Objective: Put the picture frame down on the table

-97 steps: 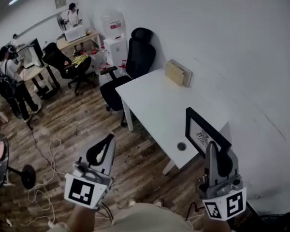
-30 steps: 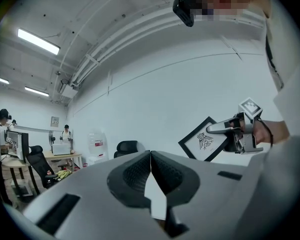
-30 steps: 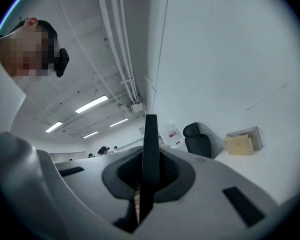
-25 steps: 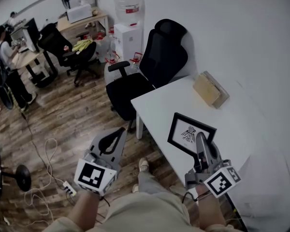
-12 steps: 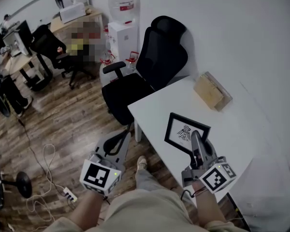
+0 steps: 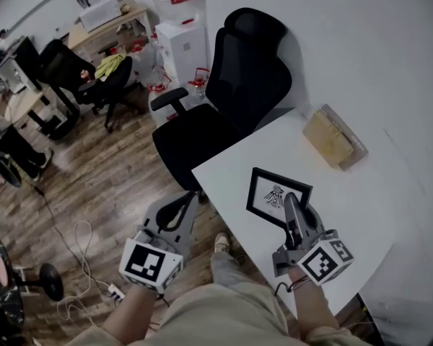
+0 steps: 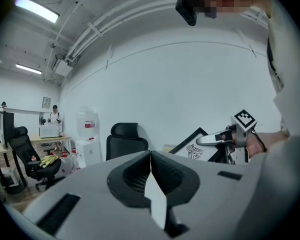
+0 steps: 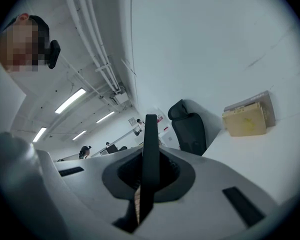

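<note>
Picture frame (image 6: 268, 193) clamped edge-on in right tongs (image 6: 289, 203), tilted just over counter (image 6: 361, 193) near front edge; contact unclear. Lower far edge first, lay flat, release only once fully supported. Left tongs (image 6: 182, 206) closed, empty, idle off counter.

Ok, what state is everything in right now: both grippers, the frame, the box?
Left gripper: jaws shut, empty, off the table's edge over the floor.
Right gripper: jaws shut on the picture frame's edge.
Picture frame: gripped, over the table; I cannot tell whether it touches the table.
Tan box: lying on the table near the wall, untouched.
</note>
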Motion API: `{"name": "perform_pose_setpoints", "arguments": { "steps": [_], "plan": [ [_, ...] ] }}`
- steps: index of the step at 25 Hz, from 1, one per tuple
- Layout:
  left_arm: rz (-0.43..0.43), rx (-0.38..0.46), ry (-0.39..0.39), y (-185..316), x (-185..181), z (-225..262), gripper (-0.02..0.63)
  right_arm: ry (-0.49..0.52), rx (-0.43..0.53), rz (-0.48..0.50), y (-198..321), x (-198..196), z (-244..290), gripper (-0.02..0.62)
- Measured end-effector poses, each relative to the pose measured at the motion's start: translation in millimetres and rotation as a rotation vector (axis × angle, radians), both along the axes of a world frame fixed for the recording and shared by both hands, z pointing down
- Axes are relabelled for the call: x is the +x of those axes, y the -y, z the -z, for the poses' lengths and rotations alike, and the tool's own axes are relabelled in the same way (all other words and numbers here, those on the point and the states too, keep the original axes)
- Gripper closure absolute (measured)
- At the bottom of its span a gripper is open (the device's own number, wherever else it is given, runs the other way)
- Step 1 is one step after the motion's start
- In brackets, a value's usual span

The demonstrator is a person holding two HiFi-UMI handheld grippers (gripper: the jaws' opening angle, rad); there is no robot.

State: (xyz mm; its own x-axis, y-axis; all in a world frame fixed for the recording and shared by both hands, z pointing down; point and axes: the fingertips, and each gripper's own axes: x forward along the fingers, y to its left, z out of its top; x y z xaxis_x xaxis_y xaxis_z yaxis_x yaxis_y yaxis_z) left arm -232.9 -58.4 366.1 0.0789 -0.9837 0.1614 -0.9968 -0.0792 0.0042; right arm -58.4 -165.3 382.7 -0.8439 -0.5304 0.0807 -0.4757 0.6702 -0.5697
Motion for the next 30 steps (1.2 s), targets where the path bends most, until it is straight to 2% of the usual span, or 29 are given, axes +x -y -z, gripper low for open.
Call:
{"name": "perform_pose_setpoints", "arguments": {
  "steps": [6,14,18,22,25,30],
  "plan": [
    [-0.079,-0.103,0.016,83,-11,-25,0.583,-0.006,-0.098,-0.026,64,-23,-43,0.564],
    [-0.136,-0.178,0.025,161,-28,-54,0.583,-0.075,-0.112,-0.049,131,-47,-84,0.563],
    [-0.184,-0.210,0.035,187,-24,-71,0.583,-0.052,-0.211,-0.109,156,-45,-114,0.563],
    [-0.240,-0.240,0.011,209,-17,-88,0.583,0.001,-0.318,-0.168,178,-45,-142,0.563],
    [-0.288,-0.271,0.028,222,-10,-102,0.583,0.016,-0.372,-0.202,188,-47,-161,0.563],
    [-0.347,-0.321,0.006,242,-10,-133,0.583,-0.011,-0.428,-0.266,201,-47,-194,0.563]
  ]
}}
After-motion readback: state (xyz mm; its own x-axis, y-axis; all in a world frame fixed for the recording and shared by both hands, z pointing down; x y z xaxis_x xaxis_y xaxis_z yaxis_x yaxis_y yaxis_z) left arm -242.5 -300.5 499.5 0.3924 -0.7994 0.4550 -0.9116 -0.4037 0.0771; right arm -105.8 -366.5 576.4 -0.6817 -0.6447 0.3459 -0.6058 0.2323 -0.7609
